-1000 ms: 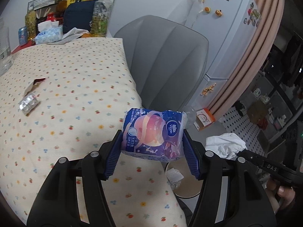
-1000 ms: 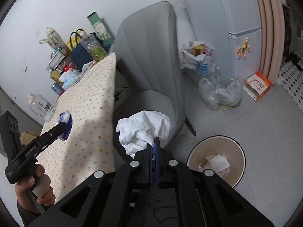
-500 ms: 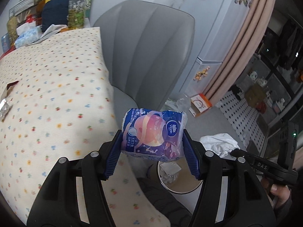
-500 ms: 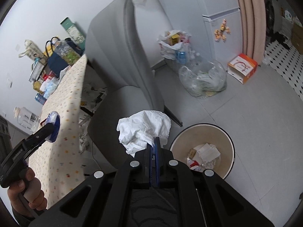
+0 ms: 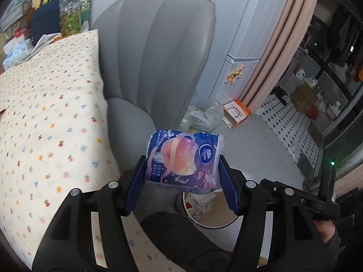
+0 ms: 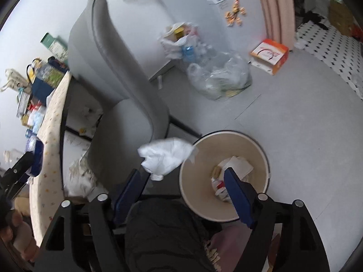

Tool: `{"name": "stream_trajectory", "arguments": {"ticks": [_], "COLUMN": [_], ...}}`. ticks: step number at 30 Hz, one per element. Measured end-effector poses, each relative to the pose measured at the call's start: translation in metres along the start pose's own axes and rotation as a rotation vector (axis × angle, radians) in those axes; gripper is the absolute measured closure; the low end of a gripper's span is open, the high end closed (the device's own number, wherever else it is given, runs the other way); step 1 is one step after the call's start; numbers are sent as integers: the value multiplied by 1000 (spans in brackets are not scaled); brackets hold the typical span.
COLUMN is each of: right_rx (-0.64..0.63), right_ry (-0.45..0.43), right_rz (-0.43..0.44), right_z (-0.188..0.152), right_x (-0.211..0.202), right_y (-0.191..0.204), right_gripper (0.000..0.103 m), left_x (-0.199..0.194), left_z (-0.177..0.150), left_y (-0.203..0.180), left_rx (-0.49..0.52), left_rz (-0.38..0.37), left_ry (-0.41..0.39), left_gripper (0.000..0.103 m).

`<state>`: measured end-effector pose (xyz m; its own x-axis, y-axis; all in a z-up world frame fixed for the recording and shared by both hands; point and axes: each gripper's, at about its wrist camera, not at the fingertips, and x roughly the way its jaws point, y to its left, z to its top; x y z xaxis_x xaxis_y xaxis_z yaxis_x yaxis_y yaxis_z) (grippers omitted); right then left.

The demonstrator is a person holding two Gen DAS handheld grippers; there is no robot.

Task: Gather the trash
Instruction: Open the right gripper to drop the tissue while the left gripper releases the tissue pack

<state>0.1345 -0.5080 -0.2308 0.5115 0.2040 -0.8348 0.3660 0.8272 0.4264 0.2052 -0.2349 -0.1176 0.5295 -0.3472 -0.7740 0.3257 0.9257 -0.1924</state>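
Supporting surfaces: grey floor [image 6: 295,122] and patterned worktop [image 5: 45,117].
On the floor: round waste bin [image 6: 263,156], clear plastic bag [image 6: 222,79], orange box [image 6: 270,53], grey chair [image 6: 118,86]; a tissue box [image 5: 15,51] on the worktop's far end.

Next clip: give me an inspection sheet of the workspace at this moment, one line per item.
Surface: dotted tablecloth, grey floor.
Job's things: tissue pack; white crumpled tissue beside the bin rim, which holds paper scraps.
Clutter: bottle, navy bag, clear plastic bags, orange box.
Grippers: left claw shut on tissue pack; right claw opening, tissue free of its pads.
Cables: nothing seen.
Surroundings: grey chair, fridge, pink curtain.
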Motion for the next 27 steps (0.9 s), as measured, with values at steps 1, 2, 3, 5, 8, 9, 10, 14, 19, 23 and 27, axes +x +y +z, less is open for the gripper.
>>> {"name": "stream_trajectory", "arguments": {"ticks": [1,2,3,5,8,9,10,14,19,23,27], "right_rx": [21,36,42,55,75,78,84,99,118,137,152], "right_ry": [0,-4,-13,-33,-61,-67,-77,-101,-148,-185,-207], "right_rz": [3,-1,-8,-18,-27,-29,-32,-41,-59,-73,-85], "right_z": [0,1,1,3,7,7,8,9,11,15,17], "right_x": [0,-2,-4,-11,-22,-25,-29,-40,-61,-76,-86], "right_y": [-6,-11,-15,-23,-35,-37,-40,-50,-65,-76,-85], "right_gripper": [30,30,30,30,30,30,30,28,24,23,23], "left_x": [1,3,3,7,10,12,13,23,37,47,44], "left_z": [1,2,2,3,4,4,4,1,-4,-7,-6], "left_y": [-4,-6,-10,-18,-28,-32,-36,-50,-75,-94,-103], "left_rx": [10,16,21,38,55,62,68,94,131,164,182], "left_rz": [-1,-4,-8,-17,-30,-33,-38,-56,-97,-149,-190], "left_ry": [1,2,4,9,17,19,22,44,90,130,112], "left_gripper": [42,42,42,42,42,42,42,42,42,31,7]}}
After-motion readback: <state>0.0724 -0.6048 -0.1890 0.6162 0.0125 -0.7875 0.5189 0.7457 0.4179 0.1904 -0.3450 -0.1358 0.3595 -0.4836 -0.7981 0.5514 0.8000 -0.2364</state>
